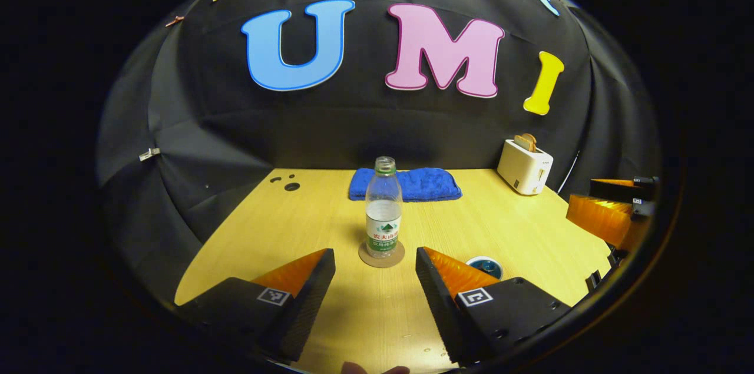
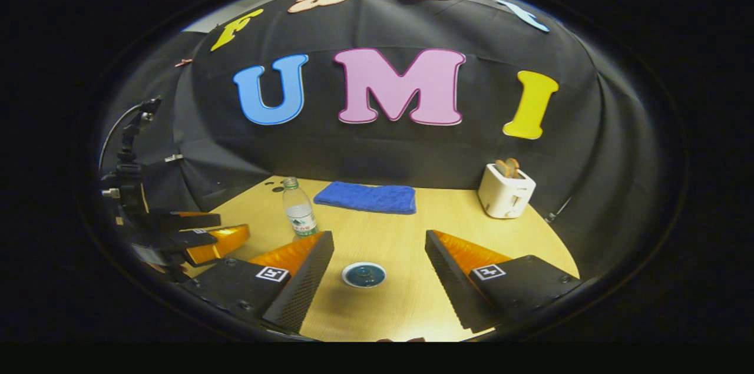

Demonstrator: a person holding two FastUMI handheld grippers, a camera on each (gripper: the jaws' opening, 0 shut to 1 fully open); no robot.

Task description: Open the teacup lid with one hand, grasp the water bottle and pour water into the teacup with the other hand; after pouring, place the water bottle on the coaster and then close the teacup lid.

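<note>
A clear water bottle point(image 1: 383, 209) with a green label and no cap stands upright on a round cork coaster point(image 1: 382, 255), straight ahead of my left gripper point(image 1: 374, 268), which is open and holds nothing. The bottle point(image 2: 299, 216) also shows in the right gripper view, at the left. The teacup point(image 2: 363, 274), round and blue-green with its lid on, sits on the table between the spread fingers of my open right gripper point(image 2: 379, 255). In the left gripper view the teacup point(image 1: 486, 266) peeks out behind the right finger. The other gripper point(image 1: 612, 209) hangs at the right edge.
A folded blue towel point(image 1: 406, 184) lies at the back of the wooden table point(image 1: 518, 227). A white toaster point(image 1: 524, 166) with bread in it stands at the back right. Small dark holes point(image 1: 291, 187) mark the table's back left. The left gripper point(image 2: 194, 235) shows at the left.
</note>
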